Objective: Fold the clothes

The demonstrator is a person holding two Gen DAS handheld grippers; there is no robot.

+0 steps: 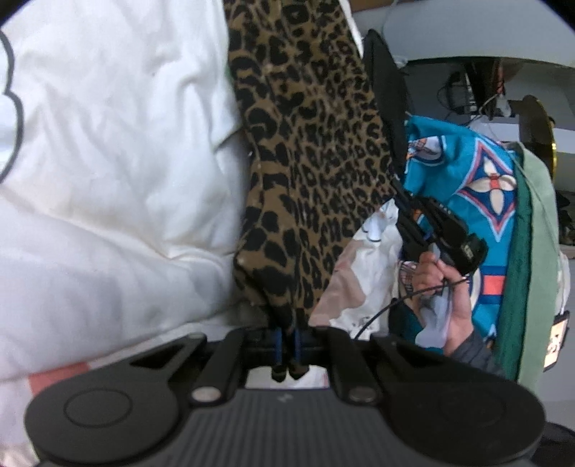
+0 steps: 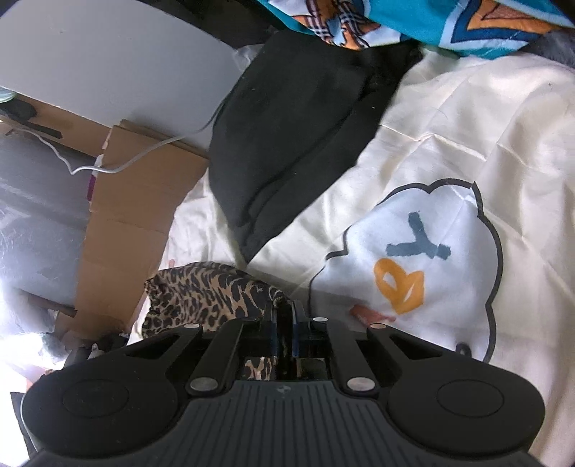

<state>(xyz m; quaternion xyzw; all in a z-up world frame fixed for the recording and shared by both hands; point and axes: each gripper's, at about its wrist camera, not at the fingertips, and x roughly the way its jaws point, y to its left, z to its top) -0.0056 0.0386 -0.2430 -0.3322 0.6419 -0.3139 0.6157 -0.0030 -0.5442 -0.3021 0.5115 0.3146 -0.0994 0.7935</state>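
A leopard-print garment (image 1: 305, 151) hangs stretched from the top of the left wrist view down into my left gripper (image 1: 287, 323), which is shut on its lower edge. Farther right, a hand (image 1: 442, 287) holds my right gripper (image 1: 404, 201), which pinches the garment's other edge beside a black strip of cloth (image 1: 384, 82). In the right wrist view the same leopard-print garment (image 2: 201, 294) bunches left of my right gripper (image 2: 284, 309), shut on it. More leopard print shows beneath the jaws.
White bedding (image 1: 107, 143) with a cloud print (image 2: 431, 251) lies underneath. A black garment (image 2: 287, 136) rests on it, with teal patterned fabric (image 2: 431, 21) and green cloth (image 1: 535, 215) beyond. A cardboard box (image 2: 136, 201) and a white cable (image 2: 143, 158) are at the left.
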